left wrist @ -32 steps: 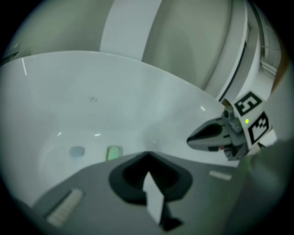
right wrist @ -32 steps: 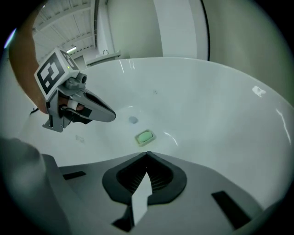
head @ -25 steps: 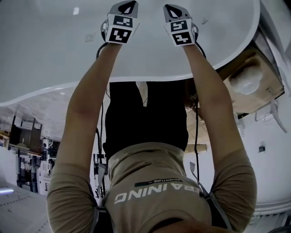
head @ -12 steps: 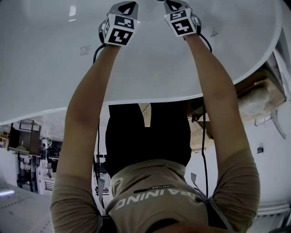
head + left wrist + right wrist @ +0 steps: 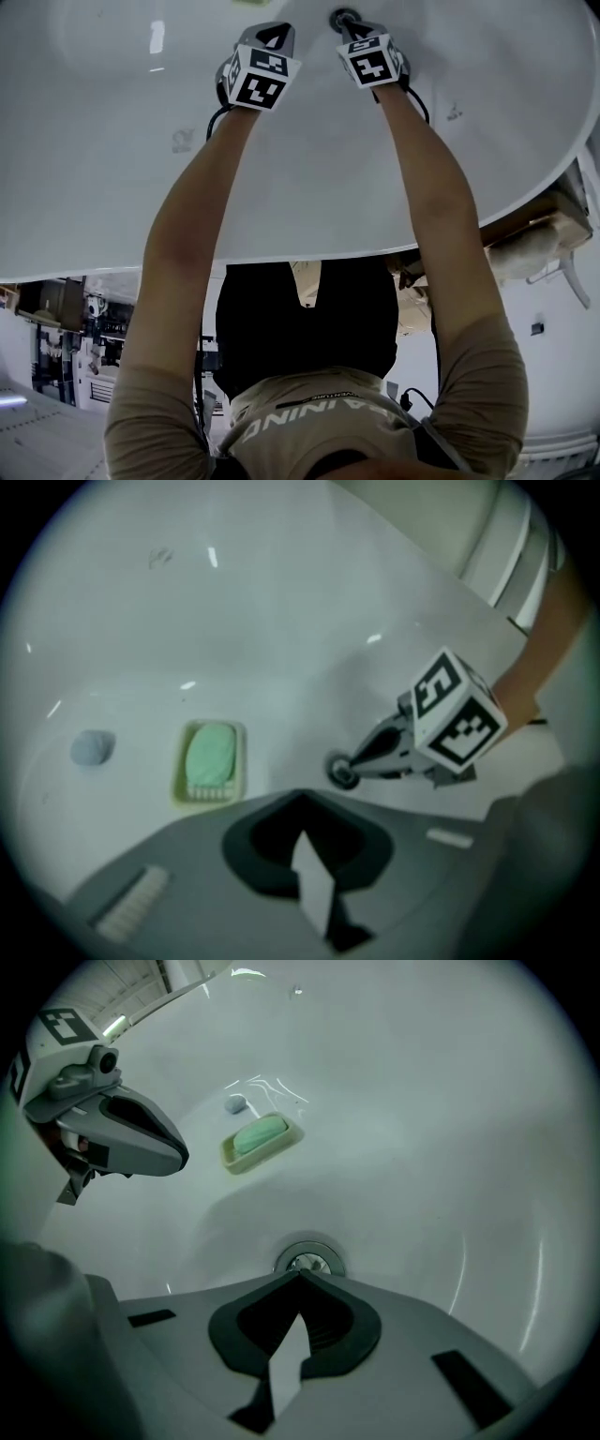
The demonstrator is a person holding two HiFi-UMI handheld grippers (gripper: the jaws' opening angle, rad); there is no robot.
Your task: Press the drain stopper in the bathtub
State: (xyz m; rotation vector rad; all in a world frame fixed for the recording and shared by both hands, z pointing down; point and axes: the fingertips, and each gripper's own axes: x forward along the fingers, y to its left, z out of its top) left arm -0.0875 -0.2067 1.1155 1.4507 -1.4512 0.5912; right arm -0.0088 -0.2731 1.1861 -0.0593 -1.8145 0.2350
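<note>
The round chrome drain stopper (image 5: 307,1262) sits in the white bathtub floor (image 5: 422,1176) and shows at the top of the head view as the stopper (image 5: 341,17). My right gripper (image 5: 301,1272) is shut with nothing in it, and its joined tips lie at the stopper's near rim. From the left gripper view, the right gripper (image 5: 350,768) points down onto the stopper (image 5: 341,772). My left gripper (image 5: 300,795) is shut and empty, hovering to the left of the drain. In the head view the left gripper (image 5: 278,34) sits beside the right gripper (image 5: 350,28).
A pale yellow soap dish (image 5: 231,1155) holding a green soap bar (image 5: 260,1134) lies on the tub floor beyond the drain. A small grey round spot (image 5: 235,1103) lies past it. The tub's curved rim (image 5: 309,251) runs under the person's arms.
Both grippers have reached further down into the tub. The drain stopper has come into the head view, and the right gripper's tip is now at it.
</note>
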